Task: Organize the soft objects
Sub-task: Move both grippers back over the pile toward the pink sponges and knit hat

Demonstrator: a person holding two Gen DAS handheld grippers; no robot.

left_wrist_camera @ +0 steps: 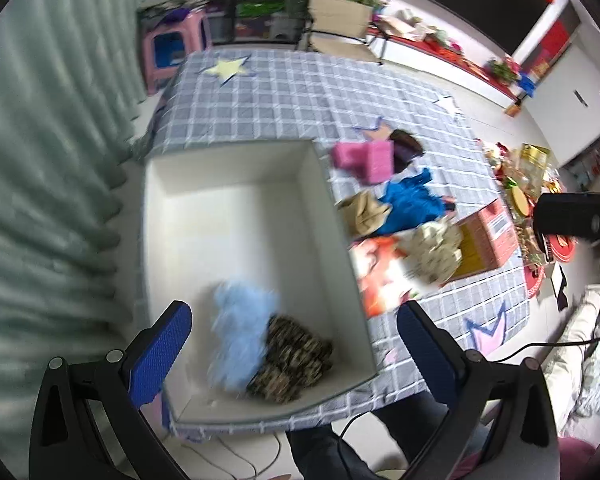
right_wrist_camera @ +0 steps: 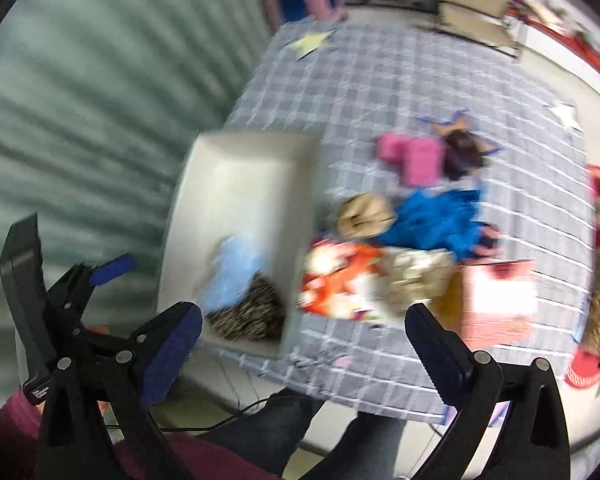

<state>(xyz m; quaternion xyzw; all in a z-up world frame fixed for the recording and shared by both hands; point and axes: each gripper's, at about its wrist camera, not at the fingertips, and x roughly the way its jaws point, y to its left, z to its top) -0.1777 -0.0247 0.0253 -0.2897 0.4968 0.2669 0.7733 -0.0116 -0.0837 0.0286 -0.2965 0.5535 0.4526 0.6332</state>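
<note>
In the near corner of the white rectangular box (left_wrist_camera: 236, 208), a fluffy light-blue cloth (left_wrist_camera: 240, 336) lies touching a crumpled leopard-print cloth (left_wrist_camera: 292, 364), both smeared by motion blur. The left gripper (left_wrist_camera: 296, 344) and the right gripper (right_wrist_camera: 304, 344) stand with fingers spread wide, nothing between them. On the grey checked tablecloth (left_wrist_camera: 300, 96) beside the box, a pink cloth (left_wrist_camera: 368, 158), blue cloth (left_wrist_camera: 412, 204) and tan cloth (left_wrist_camera: 364, 214) overlap in an indistinct heap.
</note>
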